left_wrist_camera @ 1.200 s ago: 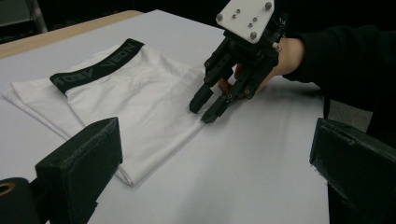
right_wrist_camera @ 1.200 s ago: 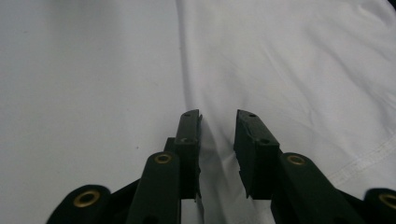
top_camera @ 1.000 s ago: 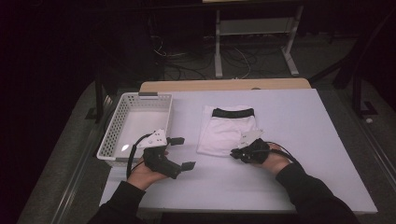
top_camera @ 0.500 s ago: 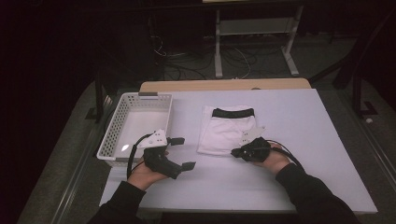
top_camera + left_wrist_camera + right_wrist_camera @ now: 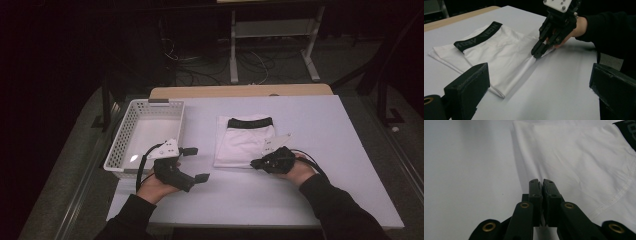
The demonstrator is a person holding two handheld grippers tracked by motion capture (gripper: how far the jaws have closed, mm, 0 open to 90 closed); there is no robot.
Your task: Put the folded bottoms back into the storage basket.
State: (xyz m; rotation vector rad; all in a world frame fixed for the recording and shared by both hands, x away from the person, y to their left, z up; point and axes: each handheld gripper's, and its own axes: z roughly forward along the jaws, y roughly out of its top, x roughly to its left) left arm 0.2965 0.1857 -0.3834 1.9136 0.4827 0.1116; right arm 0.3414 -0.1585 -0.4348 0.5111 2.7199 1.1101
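Note:
Folded white underwear (image 5: pixel 243 142) with a black waistband lies flat at the table's middle. My right gripper (image 5: pixel 254 163) sits low at its near right corner, jaws shut on the white cloth edge. In the right gripper view the right gripper (image 5: pixel 542 185) has its pads pressed together over the underwear (image 5: pixel 579 157). In the left gripper view the cloth (image 5: pixel 499 50) puckers up into the right gripper (image 5: pixel 537 53). My left gripper (image 5: pixel 197 163) rests to the left of the garment, open, nothing between its jaws (image 5: pixel 541 92).
A white mesh basket (image 5: pixel 120 150) stands at the table's left edge, just behind my left hand. The white table (image 5: pixel 320 130) has bare room to the right of and in front of the garment. A wooden strip runs along its far edge.
The right gripper has shifted slightly left at the garment's near corner. The left gripper has kept still.

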